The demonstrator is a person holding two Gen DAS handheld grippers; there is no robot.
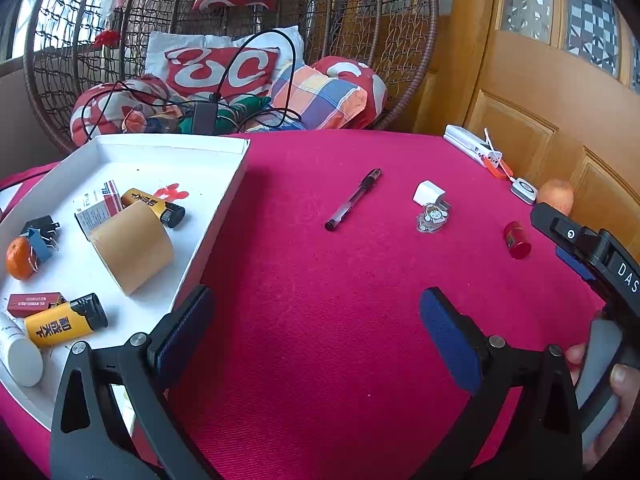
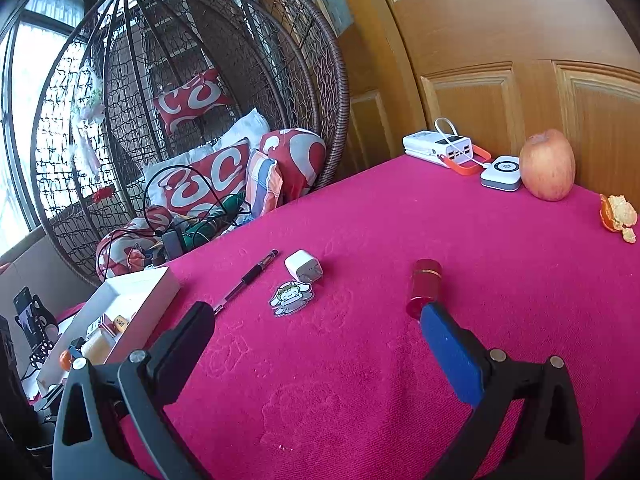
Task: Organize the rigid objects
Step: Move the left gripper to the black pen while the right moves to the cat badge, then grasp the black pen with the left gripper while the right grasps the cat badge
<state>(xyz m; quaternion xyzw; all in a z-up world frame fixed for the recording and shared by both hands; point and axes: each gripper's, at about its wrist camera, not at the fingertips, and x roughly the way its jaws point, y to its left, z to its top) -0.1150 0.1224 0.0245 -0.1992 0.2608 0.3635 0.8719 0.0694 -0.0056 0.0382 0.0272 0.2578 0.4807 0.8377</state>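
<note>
We see an apple (image 2: pixel 547 165) and orange peel (image 2: pixel 619 213) near the table's (image 2: pixel 360 380) far right edge, a wicker hanging chair (image 2: pixel 280 60) beyond.

Table cover (image 2: pixel 400 380) is magenta cloth, matt, coarse ribbed weave; the tray (image 1: pixel 224 200) looks like white matt card. Tape roll (image 1: pixel 132 248) is brown paper, matt, the red cylinder (image 2: pixel 425 286) glossy with a metallic sheen, the charger plug (image 2: pixel 303 266) smooth white plastic. Both gripper frames are matt black plastic with blue rubbery-looking pads (image 2: pixel 452 360); door (image 2: pixel 500 60) is varnished wood.
</note>
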